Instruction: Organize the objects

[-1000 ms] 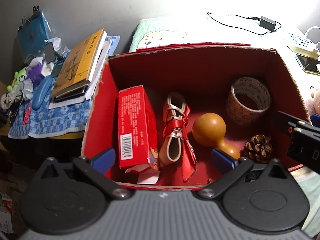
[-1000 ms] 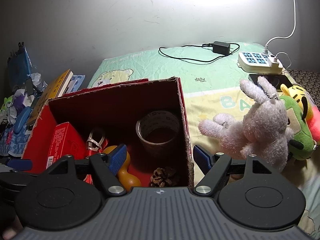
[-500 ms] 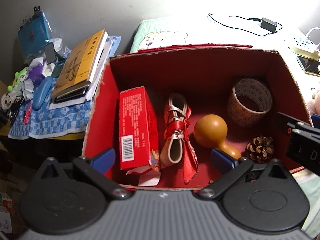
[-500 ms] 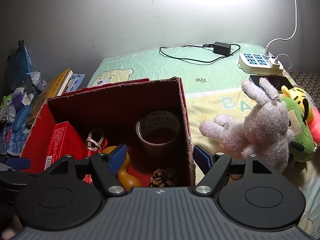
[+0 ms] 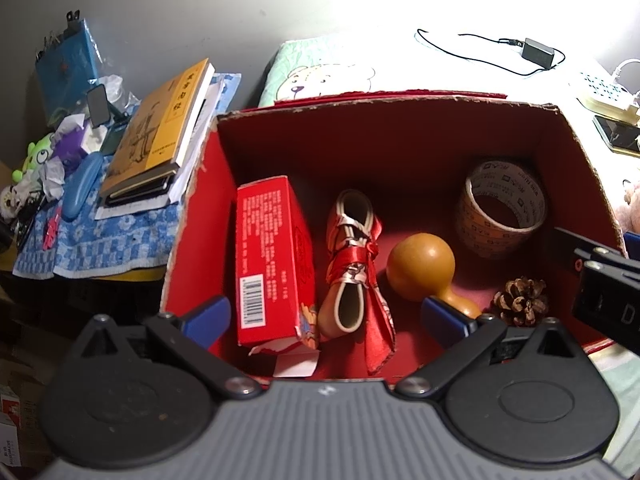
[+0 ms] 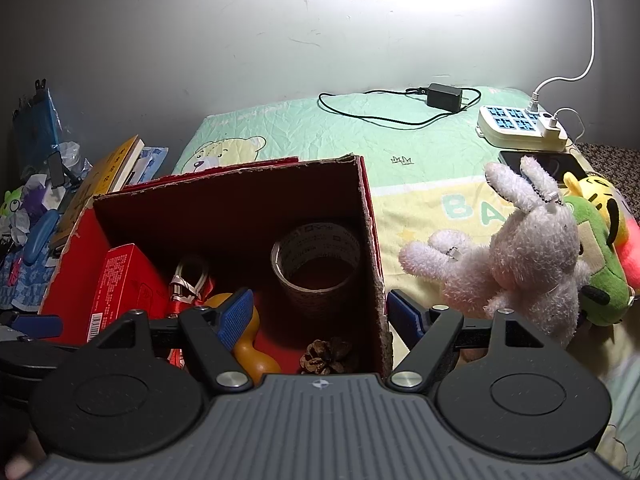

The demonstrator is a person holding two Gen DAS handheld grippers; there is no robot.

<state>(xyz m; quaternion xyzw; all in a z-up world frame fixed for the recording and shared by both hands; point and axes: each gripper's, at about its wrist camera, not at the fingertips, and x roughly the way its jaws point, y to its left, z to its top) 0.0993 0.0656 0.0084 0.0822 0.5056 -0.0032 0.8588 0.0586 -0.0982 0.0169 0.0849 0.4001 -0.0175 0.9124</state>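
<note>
An open red cardboard box (image 5: 384, 132) (image 6: 372, 240) stands on the bed. Inside lie a red carton (image 5: 268, 256) (image 6: 120, 280), a red satin baby shoe (image 5: 352, 264) (image 6: 192, 284), an orange gourd (image 5: 420, 268) (image 6: 252, 344), a tape roll (image 5: 504, 208) (image 6: 320, 268) and a pine cone (image 5: 520, 300) (image 6: 324, 356). My left gripper (image 5: 324, 320) hovers open over the box's near edge, empty. My right gripper (image 6: 320, 312) is open and straddles the box's right wall. A white plush rabbit (image 6: 520, 256) lies on the bed right of the box.
Green and yellow plush toys (image 6: 596, 248) lie beyond the rabbit. A power strip (image 6: 520, 128), a phone (image 6: 540, 164) and a black charger (image 6: 444, 96) sit on the bedsheet at the back. Books (image 5: 160, 136) and clutter crowd a side table on the left.
</note>
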